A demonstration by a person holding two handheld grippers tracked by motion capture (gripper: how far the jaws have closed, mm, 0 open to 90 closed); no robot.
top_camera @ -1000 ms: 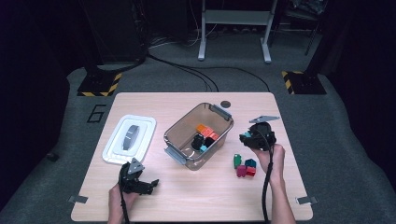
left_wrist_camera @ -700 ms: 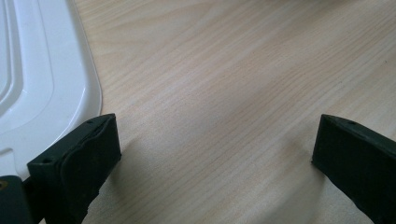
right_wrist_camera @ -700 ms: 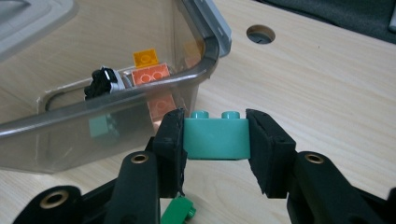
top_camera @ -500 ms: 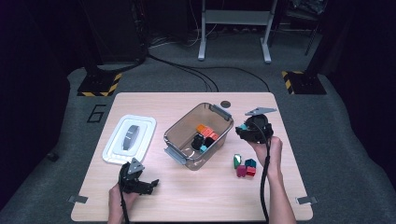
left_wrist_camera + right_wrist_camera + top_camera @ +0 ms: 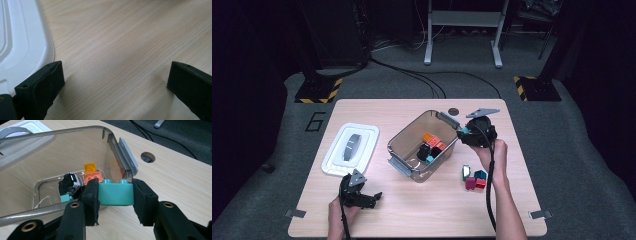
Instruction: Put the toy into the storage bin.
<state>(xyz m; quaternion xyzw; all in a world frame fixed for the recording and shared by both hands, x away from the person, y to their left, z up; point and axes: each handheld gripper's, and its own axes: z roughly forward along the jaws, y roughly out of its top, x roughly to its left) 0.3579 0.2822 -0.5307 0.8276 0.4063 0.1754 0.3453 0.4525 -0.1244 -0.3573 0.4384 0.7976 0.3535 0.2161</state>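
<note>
Teal two-stud plastic brick (image 5: 115,193) clamped in the right hand-held gripper (image 5: 114,195) at the rim of the clear plastic bin (image 5: 409,131).

The brick is a glossy teal block with two round studs on top, gripped by its short ends just above the bin's near edge, beside the grey latch (image 5: 128,154). Orange bricks (image 5: 92,173) and a black toy car (image 5: 69,183) lie inside. The left hand-held gripper (image 5: 113,80) rests wide and empty on the pale wooden bench (image 5: 422,210), next to the white lid (image 5: 22,42).

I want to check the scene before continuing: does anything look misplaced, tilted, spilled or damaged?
Nothing stands out. The clear bin stands upright with bricks inside, its white lid lies flat beside it, loose bricks sit together on the table, and the right gripper holds a teal brick squarely.
</note>
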